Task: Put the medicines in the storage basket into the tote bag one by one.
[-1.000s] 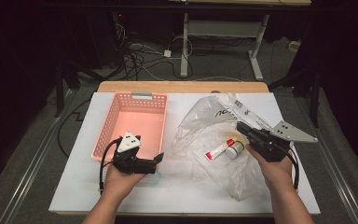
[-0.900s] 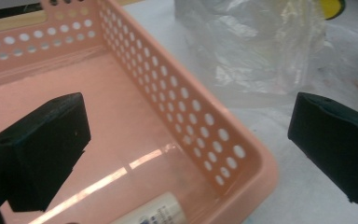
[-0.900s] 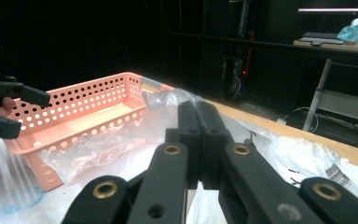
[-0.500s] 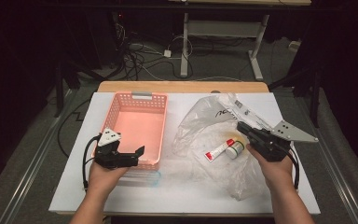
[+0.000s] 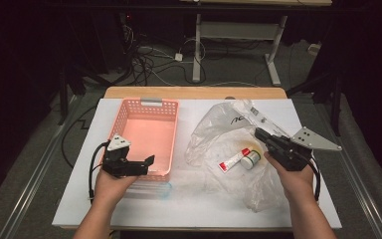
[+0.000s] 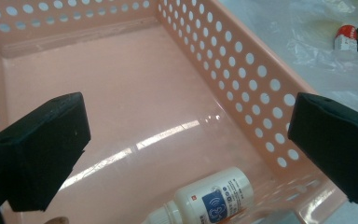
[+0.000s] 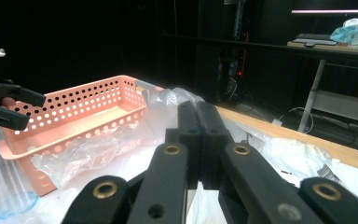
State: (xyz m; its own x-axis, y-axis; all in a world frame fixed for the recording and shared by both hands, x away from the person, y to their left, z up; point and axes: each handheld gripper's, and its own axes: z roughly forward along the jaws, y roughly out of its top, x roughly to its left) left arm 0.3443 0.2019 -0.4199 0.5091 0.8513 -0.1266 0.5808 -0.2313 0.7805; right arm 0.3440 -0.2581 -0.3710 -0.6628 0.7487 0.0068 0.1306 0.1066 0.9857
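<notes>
Overhead light fell bright on the white counter (image 5: 189, 199) while the surroundings stayed dark. Glare streaked the pink basket (image 6: 135, 116) floor, and the near black jaws looked soft and blurred.

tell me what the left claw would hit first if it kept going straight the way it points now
Probably the floor of the pink perforated plastic basket: the open left claw points down into it. The white bottle with a blue label lies just beneath that line.

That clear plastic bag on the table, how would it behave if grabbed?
The clear plastic bag lies crumpled and thin, so it would probably flop and sag. Its glossy film looks slippery. The tube and small jar inside would likely slide around.
</notes>
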